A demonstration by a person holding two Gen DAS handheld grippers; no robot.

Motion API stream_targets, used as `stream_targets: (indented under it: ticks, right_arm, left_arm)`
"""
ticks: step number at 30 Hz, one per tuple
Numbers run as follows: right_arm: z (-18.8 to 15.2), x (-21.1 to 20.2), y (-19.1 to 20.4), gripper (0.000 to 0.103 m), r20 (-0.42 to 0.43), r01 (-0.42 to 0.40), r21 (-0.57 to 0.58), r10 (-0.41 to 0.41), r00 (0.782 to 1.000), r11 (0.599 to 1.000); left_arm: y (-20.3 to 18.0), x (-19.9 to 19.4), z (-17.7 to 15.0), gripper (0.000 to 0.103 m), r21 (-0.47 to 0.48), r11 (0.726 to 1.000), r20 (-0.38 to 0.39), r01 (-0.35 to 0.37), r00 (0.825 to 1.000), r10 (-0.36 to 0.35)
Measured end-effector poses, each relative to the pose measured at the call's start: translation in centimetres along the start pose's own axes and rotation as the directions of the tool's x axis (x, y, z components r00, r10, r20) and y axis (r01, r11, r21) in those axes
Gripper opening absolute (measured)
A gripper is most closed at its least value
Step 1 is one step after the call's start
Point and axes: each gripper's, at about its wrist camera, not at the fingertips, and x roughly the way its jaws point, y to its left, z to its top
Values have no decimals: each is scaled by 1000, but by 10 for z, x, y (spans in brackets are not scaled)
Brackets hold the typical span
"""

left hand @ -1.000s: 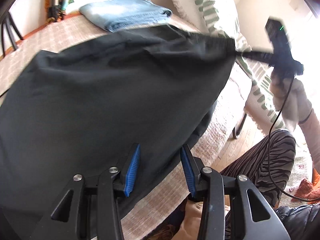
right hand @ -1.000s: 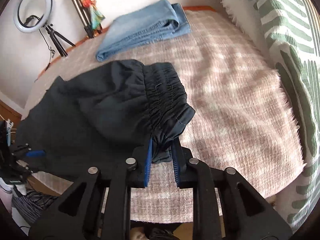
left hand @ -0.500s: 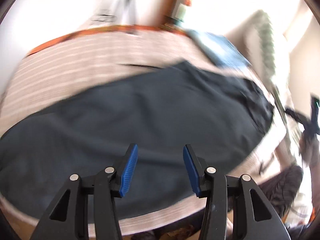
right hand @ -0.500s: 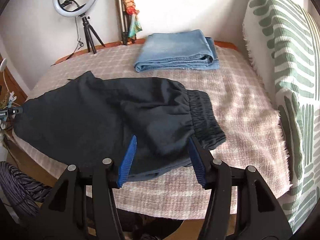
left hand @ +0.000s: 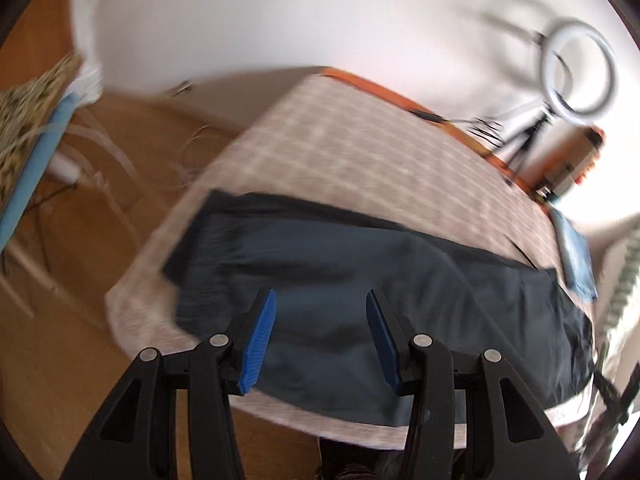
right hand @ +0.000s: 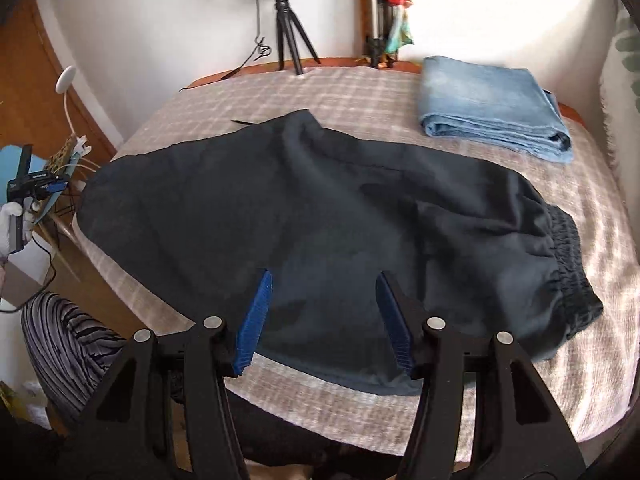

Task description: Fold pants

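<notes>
Black pants [right hand: 320, 208] lie flat across the checked bed cover [right hand: 360, 92], elastic waistband [right hand: 568, 264] at the right, leg ends [right hand: 104, 200] at the left. My right gripper [right hand: 325, 276] hovers open over the pants' near edge, nothing between its blue pads. In the blurred left wrist view, the left gripper [left hand: 321, 294] stands open above the pants [left hand: 360, 280] near their leg end, gripping nothing. In the right wrist view a gloved hand [right hand: 10, 220] holds the left gripper beyond the bed's left end.
Folded blue jeans [right hand: 492, 108] sit at the far right of the bed. A ring light on a tripod [right hand: 286, 32] stands behind it. A green-patterned pillow [right hand: 624, 40] borders the right side. Wooden floor [left hand: 80, 240] and a person's striped knee [right hand: 68, 340] lie left.
My right gripper let go of the waistband, opened wide and drew back; the pants now lie flat. The left gripper swung fast along the pants to their leg end, rolling as it went.
</notes>
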Motion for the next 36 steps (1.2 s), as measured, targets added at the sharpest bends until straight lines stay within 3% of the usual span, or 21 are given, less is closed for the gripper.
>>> stream_targets:
  ticks: [6,10,15,20,26,31,36]
  right_arm:
    - [47,29,60,57,10,-129,-109,130,991,986]
    - [89,63,111,57,-5,-236,-189,239,971,953]
    - [139,114,186,57,-72,-379,-272,374,925,884]
    - [173,165,262,57,-158,-471,-364,445,882,804]
    - [197,223,346,57,-261,-550,-430,484,835,716]
    - [196,276,420,57,-345,-562,-516,444,827,646]
    - [186,318,479,57,-409,-578,-555,408,816,598]
  left_arm:
    - [67,24,-16,45,-147,989,-22,-1,1000,-2]
    - [75,44,-27,45,-138,990,-47,-5,999,-2]
    - [93,54,-36,45,-166,985,-32,-33,999,28]
    - [107,59,-45,45,-199,980,-7,-6,1000,5]
    - [111,56,-50,45,-213,977,47,15,999,-5]
    - [112,55,-53,45,-219,974,82,63,996,-46]
    - [106,58,-54,45,-202,978,113,41,993,-18]
